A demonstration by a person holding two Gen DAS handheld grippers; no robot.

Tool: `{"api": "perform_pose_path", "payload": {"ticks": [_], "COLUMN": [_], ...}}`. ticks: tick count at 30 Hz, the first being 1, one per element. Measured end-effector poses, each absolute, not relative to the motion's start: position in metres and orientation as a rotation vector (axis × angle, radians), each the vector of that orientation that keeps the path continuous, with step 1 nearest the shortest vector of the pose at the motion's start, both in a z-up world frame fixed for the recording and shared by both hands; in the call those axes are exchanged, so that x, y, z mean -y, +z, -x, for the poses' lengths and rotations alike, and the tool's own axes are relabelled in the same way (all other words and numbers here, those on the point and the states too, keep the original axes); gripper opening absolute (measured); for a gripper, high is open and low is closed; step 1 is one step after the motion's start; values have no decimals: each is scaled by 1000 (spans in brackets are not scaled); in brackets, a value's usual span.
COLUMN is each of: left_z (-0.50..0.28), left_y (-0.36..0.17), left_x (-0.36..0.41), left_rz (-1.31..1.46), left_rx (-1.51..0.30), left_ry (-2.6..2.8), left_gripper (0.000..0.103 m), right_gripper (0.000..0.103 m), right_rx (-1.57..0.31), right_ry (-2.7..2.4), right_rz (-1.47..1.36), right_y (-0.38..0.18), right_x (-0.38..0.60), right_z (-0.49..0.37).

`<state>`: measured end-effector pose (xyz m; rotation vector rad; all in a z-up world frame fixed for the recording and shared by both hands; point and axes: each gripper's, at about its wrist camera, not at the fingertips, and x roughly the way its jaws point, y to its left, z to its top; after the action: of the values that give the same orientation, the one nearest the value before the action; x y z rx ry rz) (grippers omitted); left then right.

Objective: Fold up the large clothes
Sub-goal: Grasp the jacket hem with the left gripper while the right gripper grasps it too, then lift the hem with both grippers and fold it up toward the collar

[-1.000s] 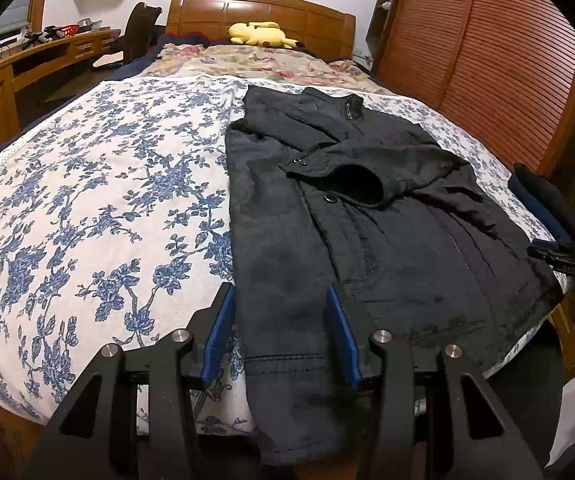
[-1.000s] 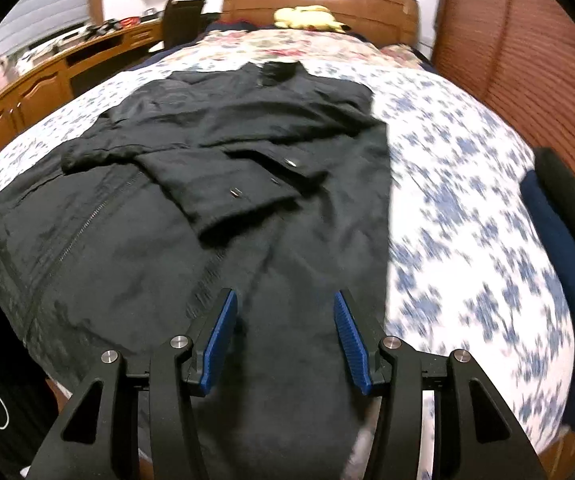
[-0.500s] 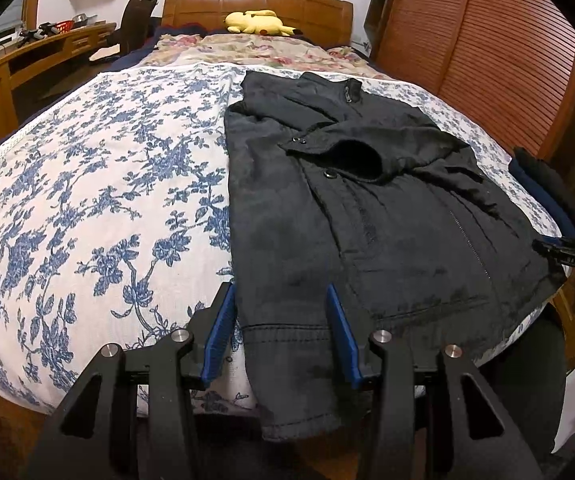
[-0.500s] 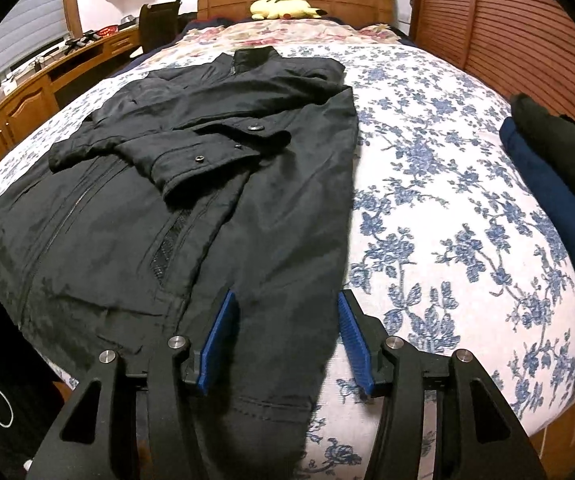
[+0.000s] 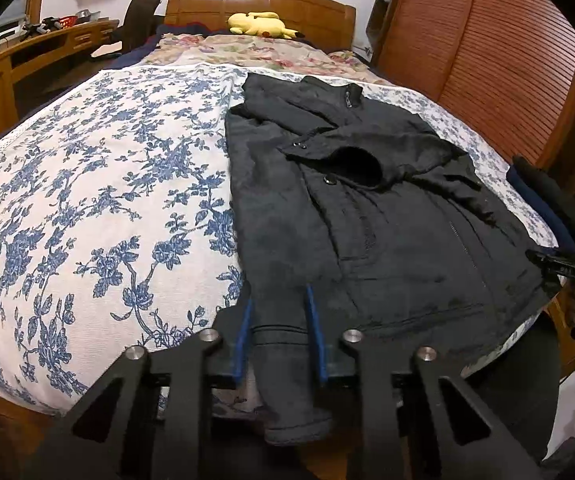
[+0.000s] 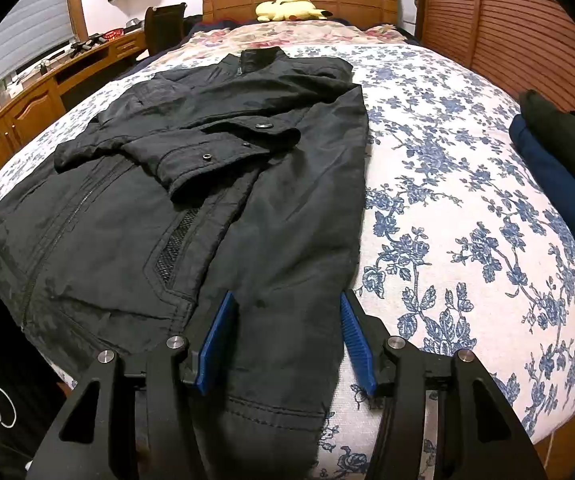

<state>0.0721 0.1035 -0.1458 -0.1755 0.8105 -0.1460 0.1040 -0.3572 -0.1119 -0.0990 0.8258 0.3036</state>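
**On the bed: black jacket at both tongs**

Across the floral bed lies a black jacket. Left tongs are closing around its hem; right tongs closing slightly, straddling the hem, pads apart. No readable writing.

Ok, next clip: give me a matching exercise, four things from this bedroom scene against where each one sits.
Things:
1. black jacket
2. yellow plush toy
3. folded dark clothes
4. left gripper

Places:
A. by the headboard
B. at the bed's right edge
C. spread flat on the floral bedspread
D. closing on the jacket's hem

Pairs: 1-C, 2-A, 3-B, 4-D
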Motion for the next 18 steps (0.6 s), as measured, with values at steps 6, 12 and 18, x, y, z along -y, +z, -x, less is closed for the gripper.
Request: {"api": "perform_pose_path", "payload": {"ticks": [6,12,18], "left_z": [-73,-74,-71], "left_y": [-139,-125,-83], "left_x": [-99,-95,-89], "left_rz": [152,121,88], "left_rx": [-804,-774,-683], "left_ry": [-156,-171,-181], "left_gripper": [16,9,7], "right_gripper": [32,13,9], "right_rx": [-830,-800,-674], "right_ry": [333,384,453], "right_rz": [84,36,-86], "right_y": [-109,-107,-69], "right_x": [353,355,369], "right_z": [-109,-113,-112]}}
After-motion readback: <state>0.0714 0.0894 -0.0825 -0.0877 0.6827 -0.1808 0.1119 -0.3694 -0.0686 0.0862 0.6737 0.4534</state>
